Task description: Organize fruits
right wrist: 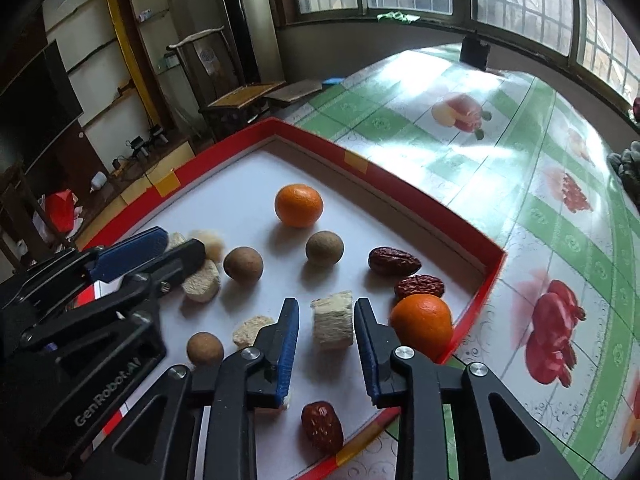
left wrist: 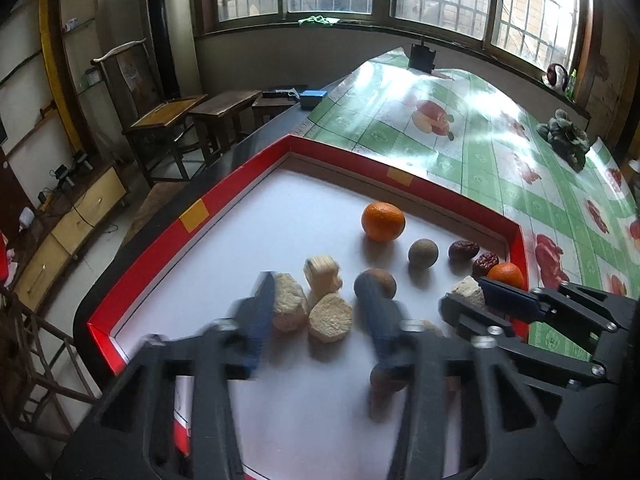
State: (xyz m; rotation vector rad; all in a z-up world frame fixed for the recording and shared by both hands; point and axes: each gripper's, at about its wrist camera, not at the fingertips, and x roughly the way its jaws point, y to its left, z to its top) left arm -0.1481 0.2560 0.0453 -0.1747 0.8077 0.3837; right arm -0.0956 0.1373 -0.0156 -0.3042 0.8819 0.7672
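Note:
A red-rimmed tray [left wrist: 192, 216] [right wrist: 400, 184] with a white floor holds two oranges [left wrist: 383, 221] [right wrist: 299, 205], brown round fruits [left wrist: 423, 253] [right wrist: 324, 248], red dates [left wrist: 463, 250] [right wrist: 394, 261] and pale spongy chunks [left wrist: 330, 316]. My left gripper [left wrist: 316, 280] stands open over a cluster of three pale chunks, its fingers blurred. In the right wrist view my right gripper [right wrist: 326, 304] is open around one upright pale chunk [right wrist: 333, 320], with a thin gap at each pad. The second orange [right wrist: 422, 322] lies just right of it, by the tray corner.
The tray sits on a table under a glossy green cloth [left wrist: 460, 140] printed with fruit. Wooden stools [left wrist: 224, 108] stand beyond the table's left edge. A dark box [left wrist: 420, 56] and a dark bundle [left wrist: 564, 136] rest at the far end, below the windows.

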